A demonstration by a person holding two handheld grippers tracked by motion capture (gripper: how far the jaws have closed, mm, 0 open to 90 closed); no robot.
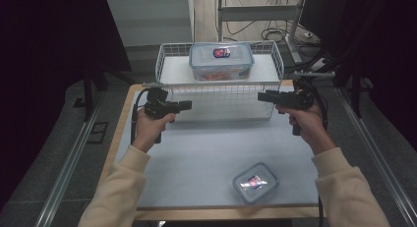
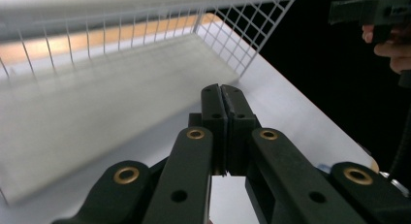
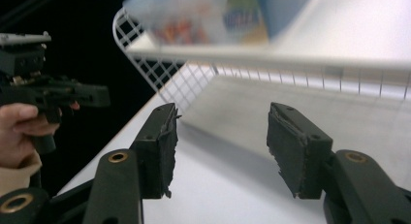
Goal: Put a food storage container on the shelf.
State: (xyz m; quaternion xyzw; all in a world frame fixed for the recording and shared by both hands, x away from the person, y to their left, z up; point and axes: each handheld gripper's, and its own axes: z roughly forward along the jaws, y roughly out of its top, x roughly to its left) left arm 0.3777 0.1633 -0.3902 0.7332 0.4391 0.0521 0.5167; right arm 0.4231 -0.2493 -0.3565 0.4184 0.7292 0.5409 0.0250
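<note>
Grey desk (image 1: 196, 158) carries a white wire basket (image 1: 169, 55) at its far edge, a lidded container (image 1: 222, 61) raised inside. I hold my left gripper (image 1: 186, 105) just beside its left front corner, fingers (image 2: 213, 107) pressed together on nothing. My right gripper (image 1: 261, 96) faces it from the right front corner, fingers (image 3: 162, 146) spread, nothing between them. A smaller lidded container (image 1: 255, 182) sits at the desk's near edge.

Layout: rack sitting at the table's far edge, grippers flanking its front corners.
Wire rack (image 1: 220, 84) occupying upper centre of the high view; large lidded container (image 1: 222, 61) resting on its top shelf. Left gripper (image 1: 186, 105) hanging left of centre, right gripper (image 1: 262, 96) right of centre, tips facing each other. Small lidded container (image 1: 255, 182) lying on the table (image 1: 196, 158) at lower right, well apart from the rack.
</note>
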